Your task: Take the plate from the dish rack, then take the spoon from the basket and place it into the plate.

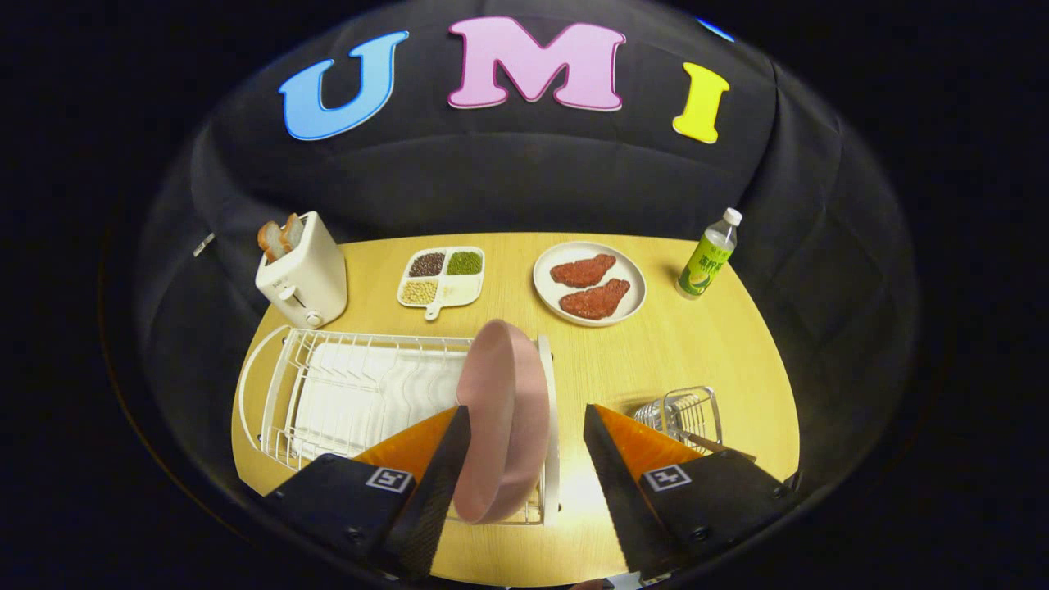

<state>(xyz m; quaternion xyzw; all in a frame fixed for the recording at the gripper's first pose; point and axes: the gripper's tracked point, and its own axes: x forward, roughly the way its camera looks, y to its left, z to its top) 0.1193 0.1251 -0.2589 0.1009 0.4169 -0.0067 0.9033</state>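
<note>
A pink plate (501, 418) stands on edge at the right end of the white wire dish rack (361, 393). My gripper (524, 430) is open, with the plate's near rim between the fingers; the left finger (447, 459) is close beside the plate and the right finger (610, 459) stands well apart from it. A small wire basket (684, 416) sits just right of the right finger, with a spoon handle (701, 444) poking out of it, partly hidden by the gripper.
On the wooden table (721, 360) beyond the rack stand a white toaster (303, 270) with bread, a divided dish of beans (442, 277), a plate with two meat pieces (590, 283) and a green-labelled bottle (709, 254).
</note>
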